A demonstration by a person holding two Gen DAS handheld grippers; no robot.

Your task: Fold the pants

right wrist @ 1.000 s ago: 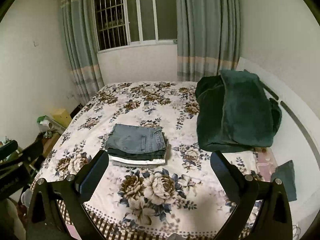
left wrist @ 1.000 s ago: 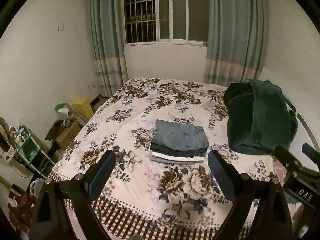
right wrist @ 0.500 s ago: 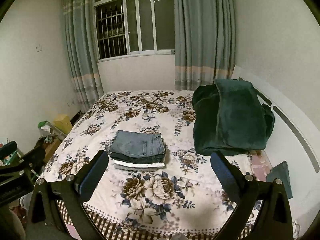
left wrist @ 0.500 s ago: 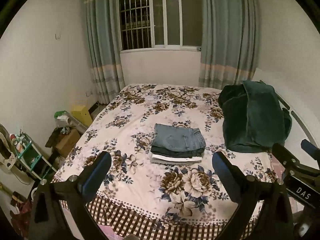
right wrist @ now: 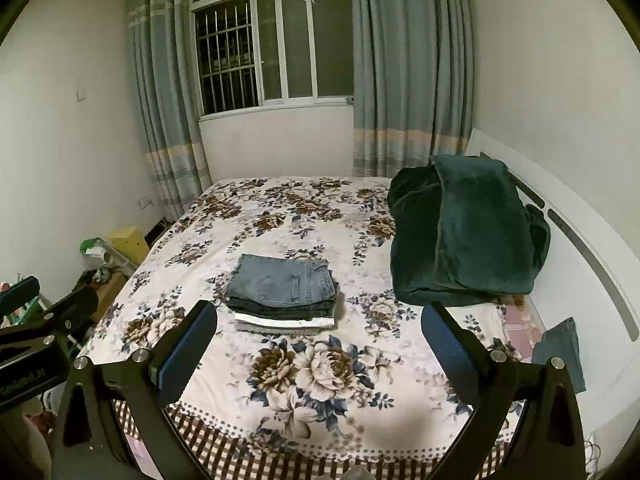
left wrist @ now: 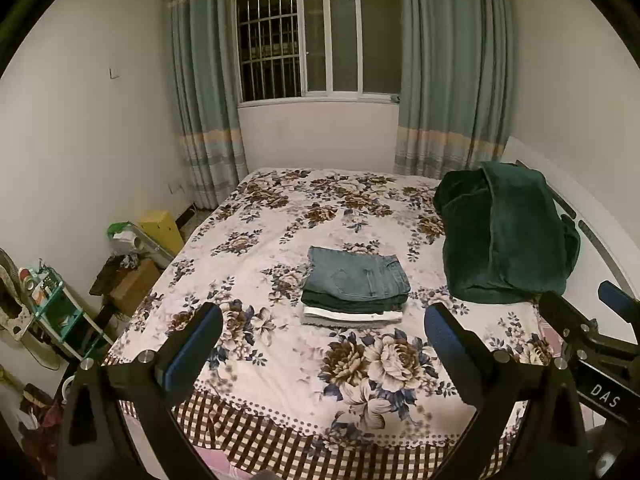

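Observation:
A stack of folded pants [left wrist: 354, 286], blue jeans on top of darker and white pieces, lies in the middle of the floral bed [left wrist: 280, 216]; it also shows in the right wrist view [right wrist: 285, 290]. My left gripper [left wrist: 322, 334] is open and empty, held back above the bed's foot, well short of the stack. My right gripper [right wrist: 318, 332] is open and empty too, at the same distance. The right gripper's body [left wrist: 592, 336] shows at the right of the left wrist view.
A dark green blanket [left wrist: 506, 236] is heaped at the bed's right side by the white headboard [right wrist: 580, 240]. A small folded blue cloth [right wrist: 560, 354] lies at the right edge. Boxes and a shelf rack [left wrist: 52, 312] crowd the floor on the left. Window and curtains behind.
Both grippers have pulled back and risen from the bed; the stack looks smaller and farther. Both stay open. The stack has not moved.

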